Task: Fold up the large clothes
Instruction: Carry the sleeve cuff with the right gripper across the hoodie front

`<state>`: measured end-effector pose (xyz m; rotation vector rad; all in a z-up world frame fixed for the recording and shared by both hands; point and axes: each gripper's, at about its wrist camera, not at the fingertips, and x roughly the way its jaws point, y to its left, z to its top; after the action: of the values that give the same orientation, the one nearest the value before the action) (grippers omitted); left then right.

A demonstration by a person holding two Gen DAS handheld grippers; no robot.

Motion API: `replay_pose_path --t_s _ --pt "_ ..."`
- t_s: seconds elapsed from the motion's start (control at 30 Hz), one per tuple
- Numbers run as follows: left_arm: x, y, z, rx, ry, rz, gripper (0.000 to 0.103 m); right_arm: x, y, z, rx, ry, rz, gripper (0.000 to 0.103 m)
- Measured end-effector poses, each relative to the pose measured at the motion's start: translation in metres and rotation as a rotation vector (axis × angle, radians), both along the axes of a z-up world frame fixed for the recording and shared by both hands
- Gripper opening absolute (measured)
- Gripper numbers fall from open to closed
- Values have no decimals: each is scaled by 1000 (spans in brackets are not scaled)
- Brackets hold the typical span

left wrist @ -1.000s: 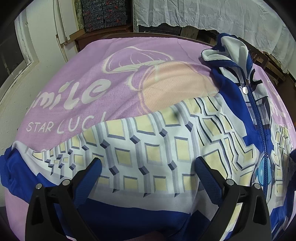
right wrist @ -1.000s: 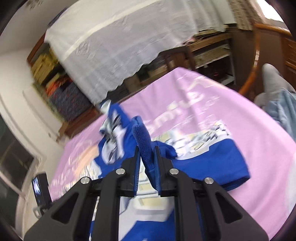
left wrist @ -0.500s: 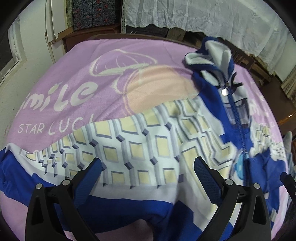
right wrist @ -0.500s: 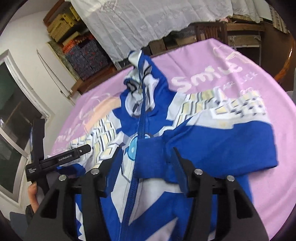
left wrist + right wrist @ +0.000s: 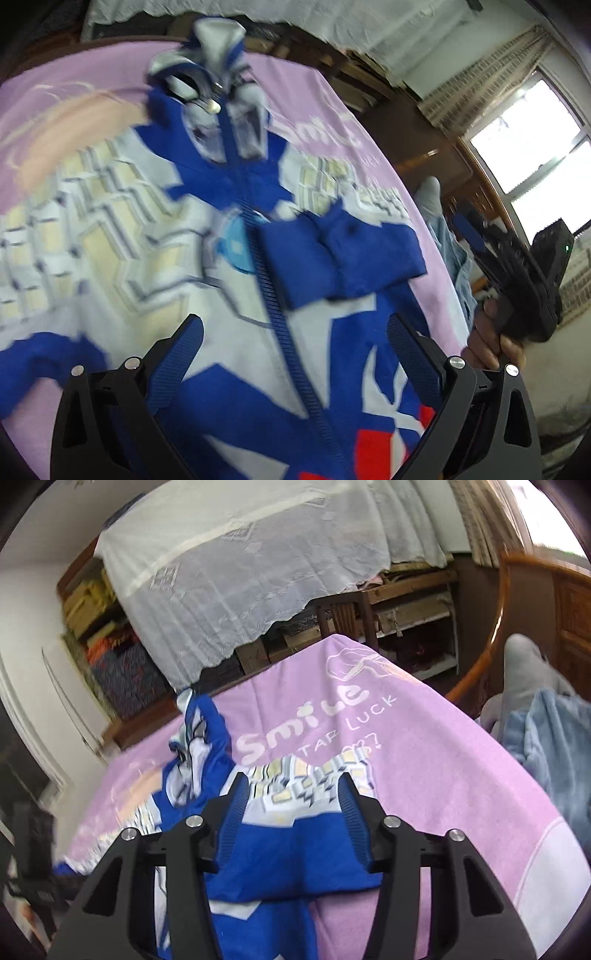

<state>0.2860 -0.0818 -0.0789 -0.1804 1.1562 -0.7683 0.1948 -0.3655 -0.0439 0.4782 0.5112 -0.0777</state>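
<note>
From the left wrist view, the left tongs point(image 5: 295, 354) stand wide open and empty above the blue-and-white zip jacket point(image 5: 207, 258), which lies spread on the pink blanket point(image 5: 314, 99); its zipper point(image 5: 273, 295) runs between the two fingers and its hood point(image 5: 210, 48) lies at the far end. One blue sleeve point(image 5: 340, 254) is folded across the chest. From the right wrist view, the right tongs point(image 5: 291, 808) are open too, gripping nothing, held over that folded sleeve point(image 5: 295, 856) near the blanket's edge.
</note>
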Motion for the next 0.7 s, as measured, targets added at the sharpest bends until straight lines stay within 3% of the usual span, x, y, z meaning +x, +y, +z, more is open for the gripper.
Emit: replay_pose_path --t_s 0.1,0.23,0.33,0.53,0.7 --pt "0 -25 -8 32 17 -17 99 5 -15 2 52 -46 -2 49" --pt "3 -43 -16 34 64 -38 82 8 -32 3 104 -108 3 49" --pt "2 -56 -11 66 33 -45 79 9 -45 -6 144 -156 2 50" --pt "8 -64 -12 128 -14 -6 79 16 -70 -34 325 -97 34 50" --pt "12 -51 -6 117 -42 56 79 22 -63 -37 325 -63 69 50"
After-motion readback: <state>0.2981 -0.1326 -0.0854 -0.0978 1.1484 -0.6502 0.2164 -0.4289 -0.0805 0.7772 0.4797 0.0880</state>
